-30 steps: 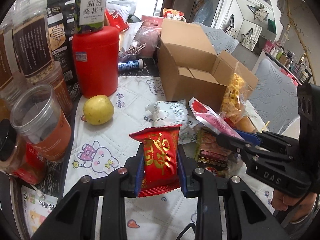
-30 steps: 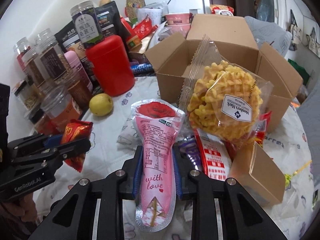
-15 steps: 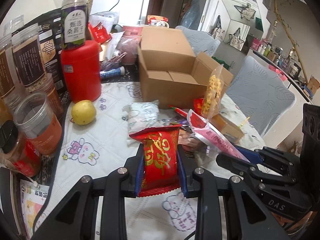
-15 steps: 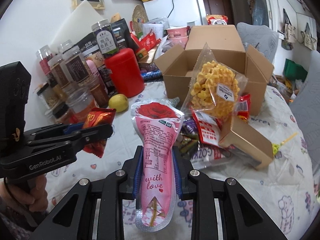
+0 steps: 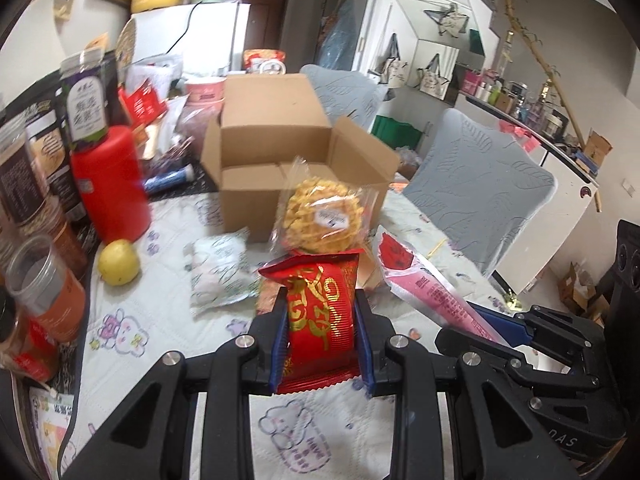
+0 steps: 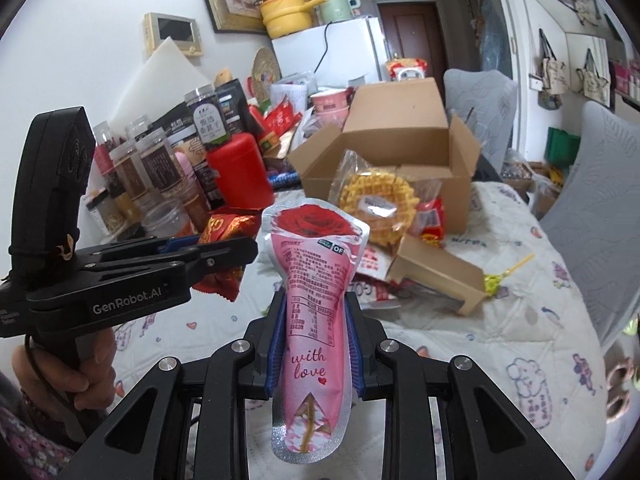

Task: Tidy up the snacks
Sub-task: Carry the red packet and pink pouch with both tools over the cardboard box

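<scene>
Our left gripper [image 5: 321, 347] clamps the red snack packet [image 5: 318, 312] above the tablecloth [image 5: 160, 360]; our right gripper [image 6: 315, 344] clamps the pink rose pouch [image 6: 314, 300]; the open cardboard box [image 5: 276, 148] stands beyond, waffle bag [image 5: 322, 216] leaning at its front edge.

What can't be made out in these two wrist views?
- Cardboard box: its floor is hidden by its own front wall and flaps in both views.
- Snacks behind the pink pouch: covered in the right wrist view.
- Waffle bag label: blurred, unreadable in the left wrist view.
- Red packet: lower edge hidden behind the left hand-held gripper.
- Jars: cut off by the left edge.
</scene>
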Tool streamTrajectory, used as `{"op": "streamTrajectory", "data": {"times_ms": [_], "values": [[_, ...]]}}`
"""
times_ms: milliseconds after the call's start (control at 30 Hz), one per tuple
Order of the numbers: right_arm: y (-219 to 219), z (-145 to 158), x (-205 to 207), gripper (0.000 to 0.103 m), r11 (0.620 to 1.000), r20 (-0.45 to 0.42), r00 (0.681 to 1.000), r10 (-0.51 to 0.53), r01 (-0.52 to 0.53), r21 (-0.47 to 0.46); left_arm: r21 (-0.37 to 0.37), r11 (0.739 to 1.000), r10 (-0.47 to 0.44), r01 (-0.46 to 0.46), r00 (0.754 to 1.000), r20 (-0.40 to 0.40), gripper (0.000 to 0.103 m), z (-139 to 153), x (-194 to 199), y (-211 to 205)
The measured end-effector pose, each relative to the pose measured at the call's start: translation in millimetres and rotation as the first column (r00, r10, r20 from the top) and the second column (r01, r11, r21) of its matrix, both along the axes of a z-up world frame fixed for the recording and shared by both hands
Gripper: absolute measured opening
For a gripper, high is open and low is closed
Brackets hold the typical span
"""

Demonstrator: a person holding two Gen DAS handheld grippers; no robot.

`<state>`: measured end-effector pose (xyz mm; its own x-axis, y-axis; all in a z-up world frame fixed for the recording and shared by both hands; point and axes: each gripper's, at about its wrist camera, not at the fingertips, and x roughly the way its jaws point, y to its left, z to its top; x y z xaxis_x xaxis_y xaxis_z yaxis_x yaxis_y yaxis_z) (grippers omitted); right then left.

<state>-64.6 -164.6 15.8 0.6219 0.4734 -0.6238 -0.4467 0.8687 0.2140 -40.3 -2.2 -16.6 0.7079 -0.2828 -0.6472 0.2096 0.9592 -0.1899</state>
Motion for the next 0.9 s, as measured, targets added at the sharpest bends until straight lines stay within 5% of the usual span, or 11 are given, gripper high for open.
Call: {"op": "streamTrajectory", "data": {"times_ms": [400,900], "values": [[-19,21,24,0.027,0.999,0.062,0.998,-0.033,0.033,-0.004,0.000,0.999,-0.048,0.048,0.996,0.076,0.029,28,32,-25],[-23,49,101,0.027,1.000,0.122,0.992,-0.028,0.028,-0.002,-0.002,0.998,-0.063,0.064,0.988,0.141,0.029,57,109,-26]]}}
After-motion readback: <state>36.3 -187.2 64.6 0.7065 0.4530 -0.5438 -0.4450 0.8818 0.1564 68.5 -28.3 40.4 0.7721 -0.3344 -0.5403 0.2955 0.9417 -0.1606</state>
